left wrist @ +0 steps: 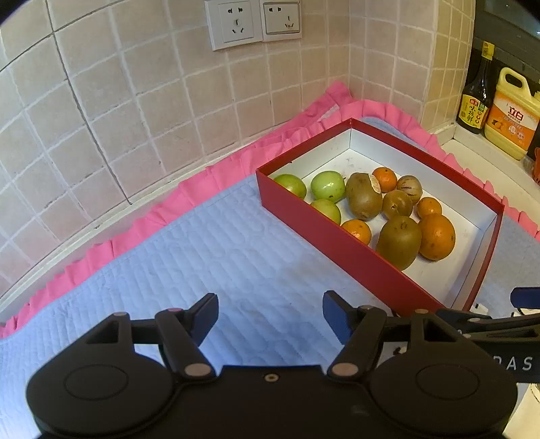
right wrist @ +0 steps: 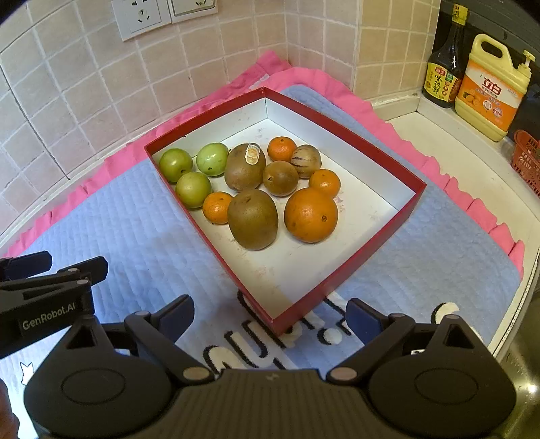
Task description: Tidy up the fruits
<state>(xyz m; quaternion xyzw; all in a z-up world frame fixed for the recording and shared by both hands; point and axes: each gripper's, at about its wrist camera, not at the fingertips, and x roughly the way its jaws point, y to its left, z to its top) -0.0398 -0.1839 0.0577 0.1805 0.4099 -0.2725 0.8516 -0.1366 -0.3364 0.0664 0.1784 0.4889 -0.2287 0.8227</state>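
Note:
A red box (right wrist: pixel 371 256) with a white inside sits on a blue quilted mat (right wrist: pixel 135 219). In it lie three green fruits (right wrist: pixel 193 189), two large kiwis (right wrist: pixel 252 219), a big orange (right wrist: pixel 310 214), three small oranges (right wrist: pixel 217 207) and brownish round fruits (right wrist: pixel 280 178). My right gripper (right wrist: pixel 270 317) hangs open above the box's near corner, holding nothing. Left of the box (left wrist: pixel 337 250), my left gripper (left wrist: pixel 270 315) stands open over the bare mat (left wrist: pixel 202 253), and it shows in the right wrist view too (right wrist: pixel 72 263). One blue pad (left wrist: pixel 526 295) of the right gripper shows at the edge.
A tiled wall with two sockets (left wrist: pixel 253 23) runs behind the mat's pink frill (left wrist: pixel 189 189). A dark sauce bottle (right wrist: pixel 443 67) and a yellow detergent jug (right wrist: pixel 492 91) stand on the counter at the far right, beside a red basket (right wrist: pixel 526 162).

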